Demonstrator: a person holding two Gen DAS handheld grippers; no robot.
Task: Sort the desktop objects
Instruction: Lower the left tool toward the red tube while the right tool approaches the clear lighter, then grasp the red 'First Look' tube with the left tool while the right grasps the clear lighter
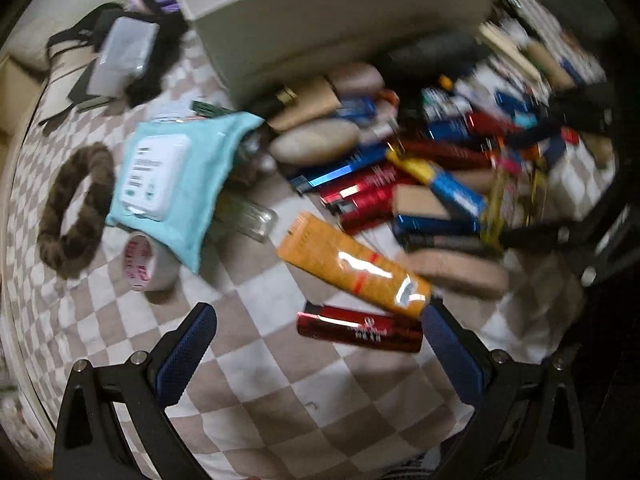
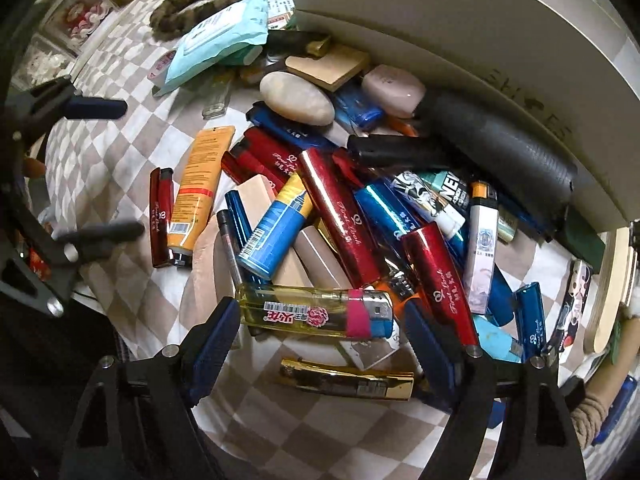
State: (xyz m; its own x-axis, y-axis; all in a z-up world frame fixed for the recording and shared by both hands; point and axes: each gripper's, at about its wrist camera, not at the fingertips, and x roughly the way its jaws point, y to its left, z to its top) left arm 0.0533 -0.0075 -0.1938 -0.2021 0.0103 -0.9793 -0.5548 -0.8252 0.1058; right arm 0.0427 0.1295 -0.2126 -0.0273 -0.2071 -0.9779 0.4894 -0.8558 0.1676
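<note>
Desk [image 1: 260, 380]: checkered cloth, bare lower left of left view; pile [image 2: 360, 208] crowds white box [image 2: 460, 40]. Right tool [image 2: 320, 330] wide open, holding nothing; yellow lighter [image 2: 312, 312] lies crosswise just past its tips. Left tool [image 1: 320, 332] open, empty; red lighter [image 1: 360, 328] crosswise between fingers, orange tube [image 1: 352, 266] touching behind. Tight room.

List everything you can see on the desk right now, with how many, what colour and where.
lighters: many, mostly red and blue, heaped at the box front
yellow lighter: one, clear yellow, between the right jaws
gold lighter: one, near edge of heap
red lighter: one, alone, between the left jaws
tube: one, orange, beside the red lighter
stone: one, beige, on the heap
wipes pack: one, teal, left
tape roll: one, left
fur ring: one, brown, far left
box: one, white, behind
left gripper: open
right gripper: open
</note>
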